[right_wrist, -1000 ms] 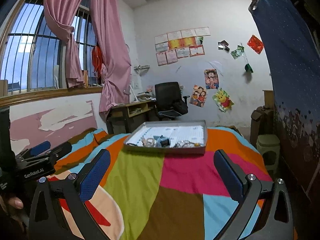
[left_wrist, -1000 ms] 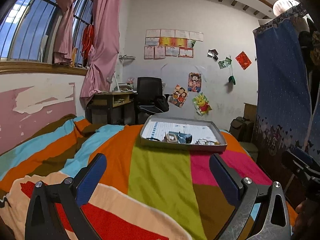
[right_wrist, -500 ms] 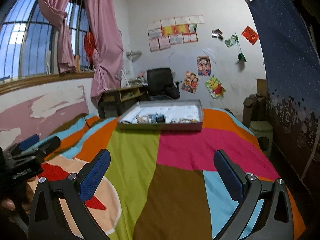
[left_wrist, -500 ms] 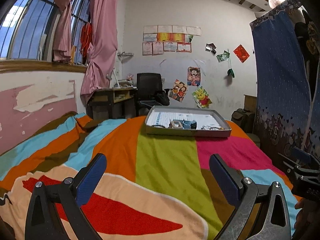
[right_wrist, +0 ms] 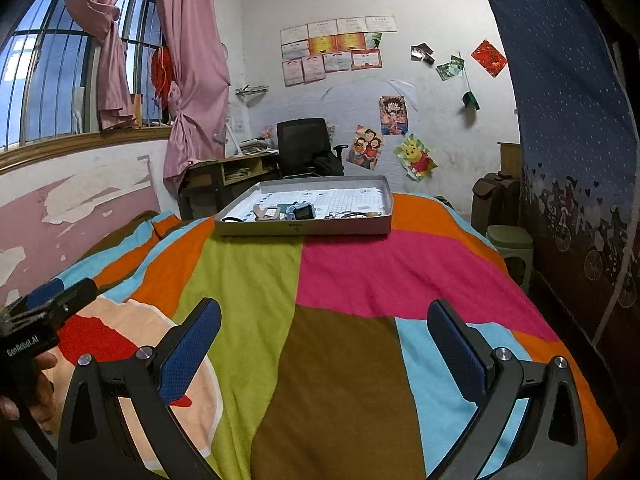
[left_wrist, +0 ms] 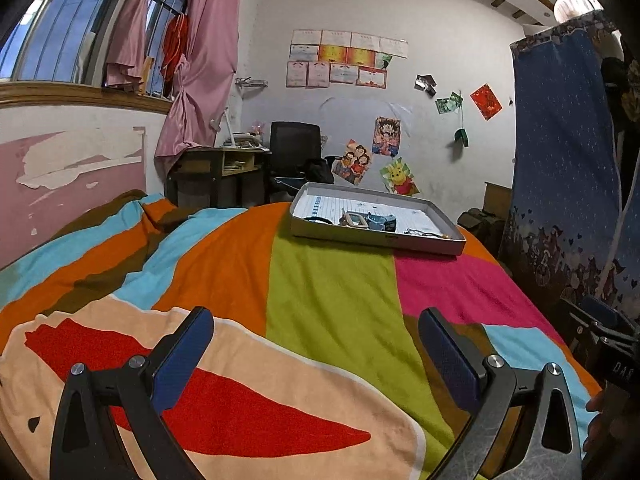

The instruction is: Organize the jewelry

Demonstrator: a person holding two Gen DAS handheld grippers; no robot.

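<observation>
I see a big bed [right_wrist: 340, 280] with a blanket in many colors: green, pink, orange, brown and blue. My left claw [left_wrist: 316, 344] is spread wide and holds nothing. My right claw [right_wrist: 324, 340] is spread wide too, and it is empty. Both hang low over the near end of the bed.

Far from both claws, at the other end of the bed, sits a flat gray tray [right_wrist: 304, 229]. The jewelry is in it. I can see a small blue box [right_wrist: 301, 212] near the middle of the tray. Just to its left lies a pale buckle-like thing [right_wrist: 269, 213]. To the right of the box is a thin tangle of chains [right_wrist: 348, 214]. They are too small for me to tell more.

In the right view, the other claw tool shows at the left edge, with a hand [right_wrist: 24, 388] holding it. Behind the bed stand a black chair [right_wrist: 306, 148] and a wooden desk [right_wrist: 228, 168]. Pink curtains [right_wrist: 192, 60] hang by the window.
</observation>
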